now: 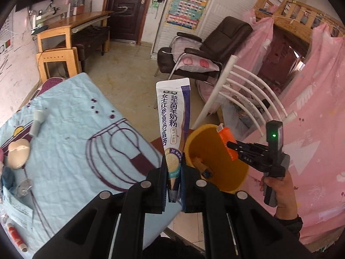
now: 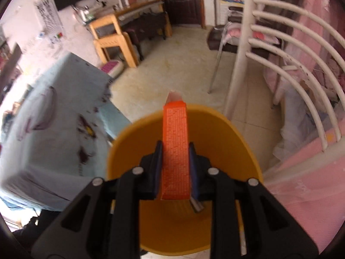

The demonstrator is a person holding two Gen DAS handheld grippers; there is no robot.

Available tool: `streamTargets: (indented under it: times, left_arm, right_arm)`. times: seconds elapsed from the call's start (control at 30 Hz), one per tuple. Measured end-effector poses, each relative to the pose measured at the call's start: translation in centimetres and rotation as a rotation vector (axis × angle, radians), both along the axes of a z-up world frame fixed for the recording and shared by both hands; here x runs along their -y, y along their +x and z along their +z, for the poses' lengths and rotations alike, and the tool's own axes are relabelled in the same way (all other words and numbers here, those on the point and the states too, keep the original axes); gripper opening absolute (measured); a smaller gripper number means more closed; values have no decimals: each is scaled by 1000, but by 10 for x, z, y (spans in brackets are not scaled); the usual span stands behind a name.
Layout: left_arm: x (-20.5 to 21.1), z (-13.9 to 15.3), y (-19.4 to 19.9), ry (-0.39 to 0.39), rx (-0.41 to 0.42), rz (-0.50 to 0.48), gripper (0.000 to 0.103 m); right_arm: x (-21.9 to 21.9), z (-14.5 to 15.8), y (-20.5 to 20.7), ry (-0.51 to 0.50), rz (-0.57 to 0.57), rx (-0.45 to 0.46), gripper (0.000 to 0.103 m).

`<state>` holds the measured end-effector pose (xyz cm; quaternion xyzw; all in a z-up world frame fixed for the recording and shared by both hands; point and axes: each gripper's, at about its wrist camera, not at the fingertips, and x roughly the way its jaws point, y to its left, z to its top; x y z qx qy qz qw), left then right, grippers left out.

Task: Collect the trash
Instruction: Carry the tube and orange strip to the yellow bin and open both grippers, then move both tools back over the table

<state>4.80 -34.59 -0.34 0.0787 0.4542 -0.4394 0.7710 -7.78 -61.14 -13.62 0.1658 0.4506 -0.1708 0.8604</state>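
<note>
My left gripper (image 1: 174, 172) is shut on a long white sachet (image 1: 174, 120) with dark print, held upright beside the rim of a yellow bin (image 1: 215, 168). My right gripper (image 2: 175, 164) is shut on an orange box (image 2: 175, 149), which hangs over the mouth of the yellow bin (image 2: 133, 146). In the left wrist view the right gripper (image 1: 231, 145) reaches in from the right, a hand below it, with the orange box (image 1: 227, 139) just inside the bin's rim. Some scraps (image 1: 203, 168) lie in the bin.
A table with a light blue cloth (image 1: 71, 142) stands left of the bin, with a small bottle (image 1: 37, 120), a red tube (image 1: 16, 235) and other bits on it. White bed rails (image 1: 243, 95) and pink curtains (image 1: 312, 129) close the right side. A dark armchair (image 1: 207, 49) stands beyond.
</note>
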Motion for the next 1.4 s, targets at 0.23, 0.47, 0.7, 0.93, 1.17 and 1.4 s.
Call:
streamTargets:
  times: [0.23, 0.47, 0.7, 0.93, 1.17, 1.4]
  left_arm:
    - [65, -26, -29, 49, -33, -101, 6]
    - [125, -65, -46, 99, -106, -185, 6]
    - [179, -93, -59, 156, -118, -247, 11]
    - [176, -86, -59, 95, -79, -251, 91]
    - [115, -50, -43, 33, 23, -93, 91]
    - [-1, -2, 1, 25, 156, 175, 91]
  right_arm:
    - [24, -10, -15, -6, -74, -2, 61]
    - [54, 14, -51, -3, -255, 123, 65]
    - [71, 25, -72, -11, -324, 155, 73]
    - [76, 35, -79, -41, -323, 172, 73]
    - [51, 47, -58, -63, -200, 242, 73]
    - [-15, 75, -24, -96, 18, 341, 91]
